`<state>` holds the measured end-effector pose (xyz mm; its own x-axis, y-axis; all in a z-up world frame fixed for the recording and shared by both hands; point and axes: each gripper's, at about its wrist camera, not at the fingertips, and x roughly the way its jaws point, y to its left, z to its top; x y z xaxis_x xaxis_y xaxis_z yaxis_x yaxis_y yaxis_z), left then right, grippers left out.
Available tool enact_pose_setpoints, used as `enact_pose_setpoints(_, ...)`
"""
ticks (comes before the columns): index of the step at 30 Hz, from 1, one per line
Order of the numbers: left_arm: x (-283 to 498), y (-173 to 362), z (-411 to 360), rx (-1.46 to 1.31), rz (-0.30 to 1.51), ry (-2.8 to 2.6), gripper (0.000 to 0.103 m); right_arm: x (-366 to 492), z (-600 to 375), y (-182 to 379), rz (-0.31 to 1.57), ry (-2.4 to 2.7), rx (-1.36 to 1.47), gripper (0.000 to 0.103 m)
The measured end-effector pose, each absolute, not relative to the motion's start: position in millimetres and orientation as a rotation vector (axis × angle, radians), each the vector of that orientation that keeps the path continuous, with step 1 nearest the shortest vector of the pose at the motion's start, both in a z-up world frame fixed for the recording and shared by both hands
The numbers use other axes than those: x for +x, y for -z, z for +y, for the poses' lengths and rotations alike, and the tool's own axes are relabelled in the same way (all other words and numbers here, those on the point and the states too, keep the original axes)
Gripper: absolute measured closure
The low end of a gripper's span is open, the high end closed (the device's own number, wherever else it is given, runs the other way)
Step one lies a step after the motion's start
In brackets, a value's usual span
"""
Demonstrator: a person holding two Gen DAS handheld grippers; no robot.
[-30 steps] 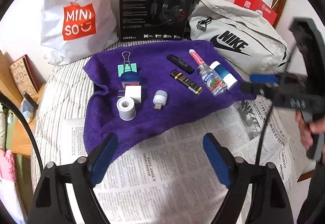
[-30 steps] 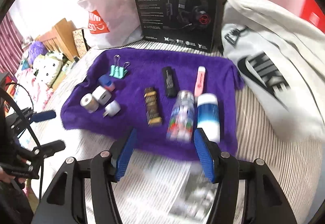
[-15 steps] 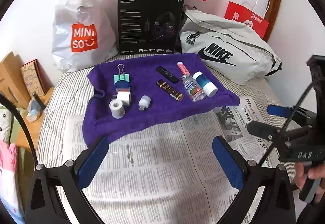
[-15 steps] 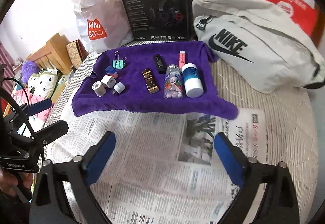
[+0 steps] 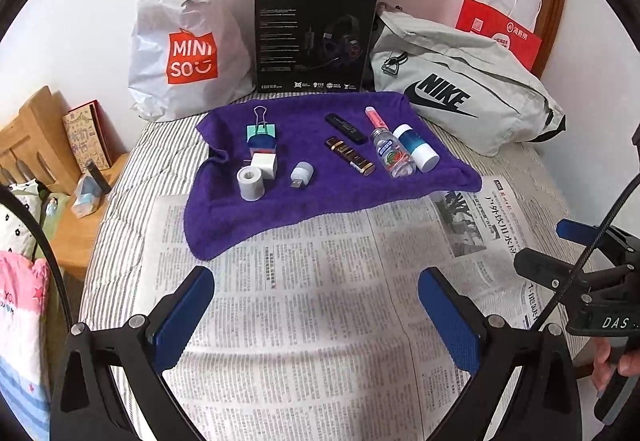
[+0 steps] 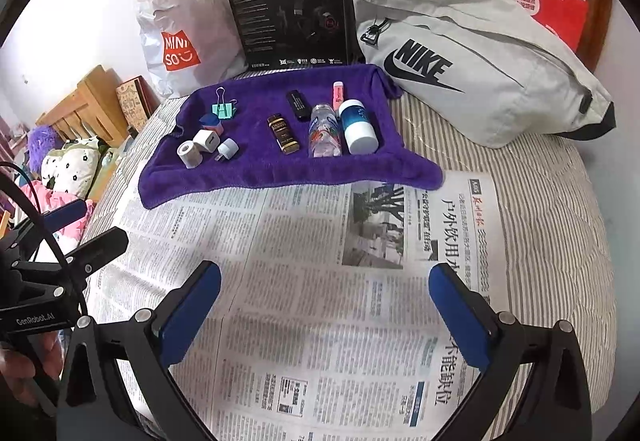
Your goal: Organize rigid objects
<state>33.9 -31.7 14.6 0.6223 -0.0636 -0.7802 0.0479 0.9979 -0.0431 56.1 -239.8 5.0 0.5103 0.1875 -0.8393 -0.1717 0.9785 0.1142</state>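
We hold both grippers above the newspaper (image 5: 312, 321) spread on the striped bed (image 6: 560, 201). The left gripper (image 5: 316, 317) has its fingers spread wide with nothing between them. The right gripper (image 6: 324, 313) has just been opening its jaws, and its fingers too stand wide over bare newsprint.

The small rigid things lie on the purple towel (image 5: 320, 197), well beyond both grippers: a tape roll (image 5: 251, 183), white cube (image 5: 265, 165), binder clip (image 5: 261, 129), gold tube (image 5: 350, 156), black stick (image 5: 346, 127), clear bottle (image 5: 394, 155) and white-capped bottle (image 5: 416, 147) touching side by side. We cannot see into the Miniso bag (image 5: 184, 37) or the grey Nike bag (image 5: 460, 93) behind.
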Motion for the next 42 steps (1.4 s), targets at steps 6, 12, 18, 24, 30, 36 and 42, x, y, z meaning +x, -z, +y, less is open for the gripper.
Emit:
enact_pose_setpoints(6, 30, -14, -31, -0.018, 0.904, 0.056, 0.000, 49, -240, -5, 1.016, -0.207, 0.025, 0.001)
enact_pose_setpoints(12, 29, -14, -30, -0.026, 0.905, 0.058, 0.000, 45, -241, -8, 1.012, -0.202, 0.022, 0.001)
enact_pose_setpoints(18, 28, -13, -30, -0.038, 0.910, 0.068, 0.000, 42, -240, -10, 1.006, -0.192, 0.015, 0.001)
enact_pose_setpoints(24, 27, -13, -30, -0.034, 0.908, 0.059, 0.000, 40, -241, -15, 0.990, -0.174, -0.002, 0.001)
enact_pose_setpoints(30, 27, -12, -24, -0.029, 0.917, 0.046, 0.000, 39, -243, -19, 0.979, -0.170, 0.006, 0.001)
enact_pose_setpoints(36, 27, -12, -23, -0.025, 0.919, 0.042, 0.000, 38, -243, -19, 0.977, -0.172, 0.004, 0.001)
enact_pose_setpoints(42, 27, -11, -24, -0.013, 0.922, 0.044, 0.000, 37, -243, -21, 0.977, -0.171, 0.006, 0.001)
